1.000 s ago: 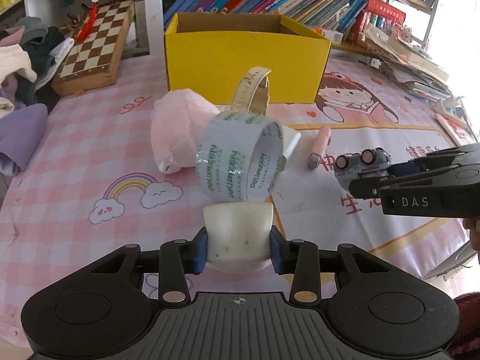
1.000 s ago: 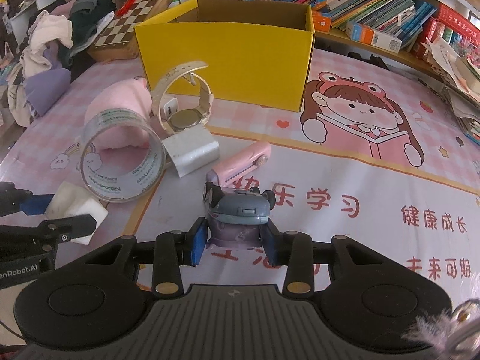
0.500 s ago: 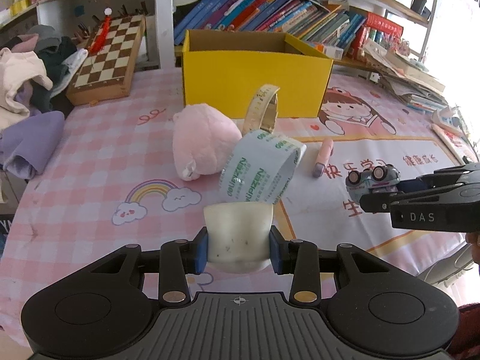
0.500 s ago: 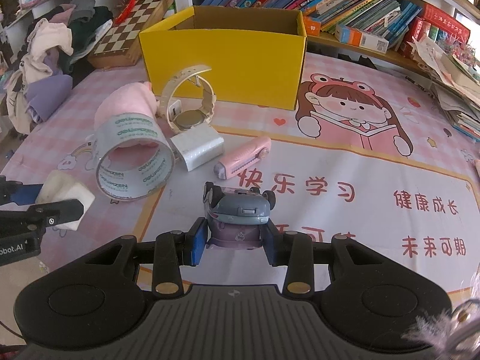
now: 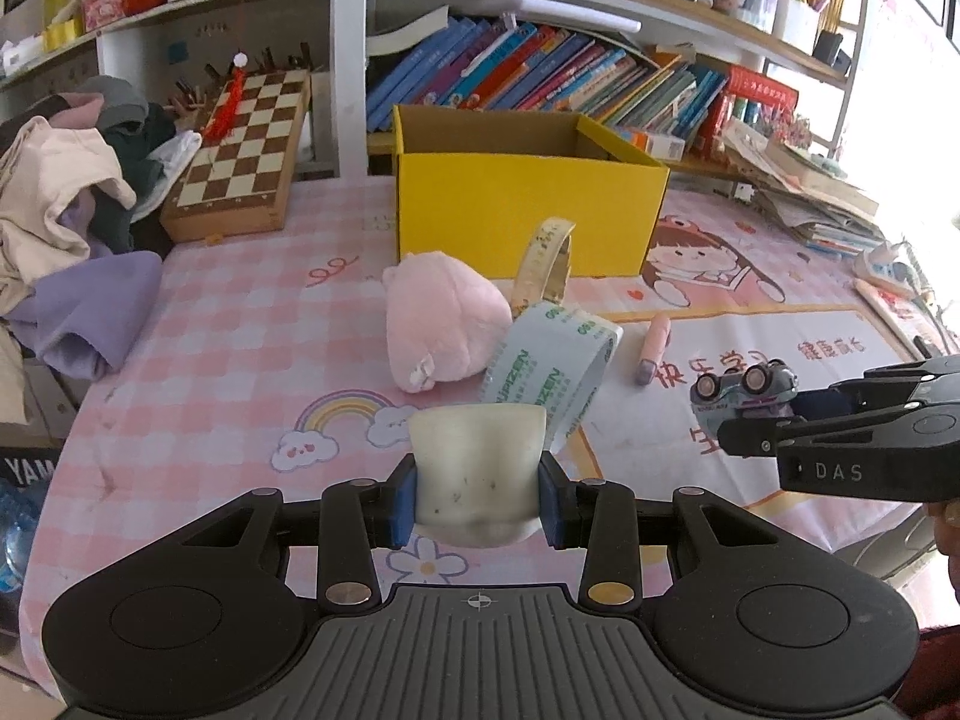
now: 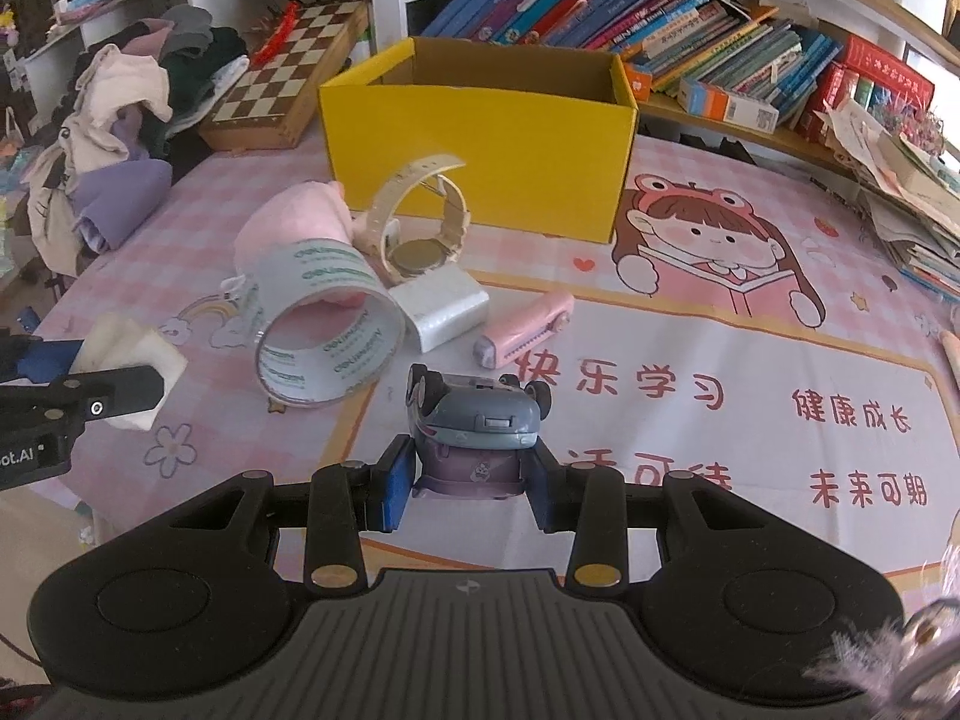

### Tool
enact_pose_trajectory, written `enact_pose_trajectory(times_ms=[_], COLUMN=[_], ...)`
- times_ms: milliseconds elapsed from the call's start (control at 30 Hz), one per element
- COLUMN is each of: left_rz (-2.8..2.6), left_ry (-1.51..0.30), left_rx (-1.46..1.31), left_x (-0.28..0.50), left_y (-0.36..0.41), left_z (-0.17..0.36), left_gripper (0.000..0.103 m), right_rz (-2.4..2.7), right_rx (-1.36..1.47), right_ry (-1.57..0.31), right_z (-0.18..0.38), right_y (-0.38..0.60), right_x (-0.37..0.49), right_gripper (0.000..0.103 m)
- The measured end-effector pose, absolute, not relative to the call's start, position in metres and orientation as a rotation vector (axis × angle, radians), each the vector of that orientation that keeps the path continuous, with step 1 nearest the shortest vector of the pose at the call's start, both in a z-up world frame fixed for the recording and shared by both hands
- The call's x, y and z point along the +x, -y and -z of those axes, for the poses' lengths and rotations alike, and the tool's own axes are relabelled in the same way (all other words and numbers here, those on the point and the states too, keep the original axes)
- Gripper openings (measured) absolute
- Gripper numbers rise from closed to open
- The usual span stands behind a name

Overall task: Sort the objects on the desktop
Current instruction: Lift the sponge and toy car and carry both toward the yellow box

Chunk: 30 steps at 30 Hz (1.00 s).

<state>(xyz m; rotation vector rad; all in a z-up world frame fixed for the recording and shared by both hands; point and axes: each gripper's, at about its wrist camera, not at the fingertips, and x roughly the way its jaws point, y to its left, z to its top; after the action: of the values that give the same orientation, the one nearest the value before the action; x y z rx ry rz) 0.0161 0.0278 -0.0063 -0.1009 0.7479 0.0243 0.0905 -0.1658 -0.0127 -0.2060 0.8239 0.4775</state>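
My left gripper (image 5: 478,498) is shut on a white eraser block (image 5: 478,477), held above the table's near edge; the block also shows at the left of the right wrist view (image 6: 135,360). A grey-and-purple toy car (image 6: 474,426) sits wheels-up in my right gripper (image 6: 471,480), which is shut on it; the car appears at the right of the left wrist view (image 5: 744,393). Behind stands the open yellow box (image 5: 522,204) (image 6: 480,132). On the mat between lie a tape roll (image 6: 324,324), a pink plush (image 5: 441,318), a cream watch (image 6: 420,228), a white adapter (image 6: 441,306) and a pink utility knife (image 6: 525,327).
A chessboard (image 5: 240,150) leans at the back left beside a heap of clothes (image 5: 72,204). Shelves of books (image 6: 630,12) run behind the box. Stacked papers and books (image 6: 906,192) crowd the right edge. The printed mat (image 6: 750,360) lies bare at the right.
Both grippers have risen and drawn back from the table with their objects still held; the box and the items on the mat look farther away and lower.
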Motion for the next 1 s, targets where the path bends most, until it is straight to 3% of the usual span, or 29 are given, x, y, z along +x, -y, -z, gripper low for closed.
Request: enact_pose_trajectory(times_ms=[600, 1000], left_rz=[0.064, 0.081], left_ry=[-0.680, -0.633], left_rx=[-0.093, -0.056], left_x=[0.020, 0.055], left_y=[-0.032, -0.020], left_z=[-0.009, -0.028], left_gripper=[0.037, 0.037], right_rz=[-0.471, -0.503], right_rx=[-0.221, -0.217], right_ry=[-0.776, -0.739], right_z=[-0.001, -0.015], right_y=[0.158, 0.163], right_x=[0.077, 0.120], right_gripper=[0.036, 0.036])
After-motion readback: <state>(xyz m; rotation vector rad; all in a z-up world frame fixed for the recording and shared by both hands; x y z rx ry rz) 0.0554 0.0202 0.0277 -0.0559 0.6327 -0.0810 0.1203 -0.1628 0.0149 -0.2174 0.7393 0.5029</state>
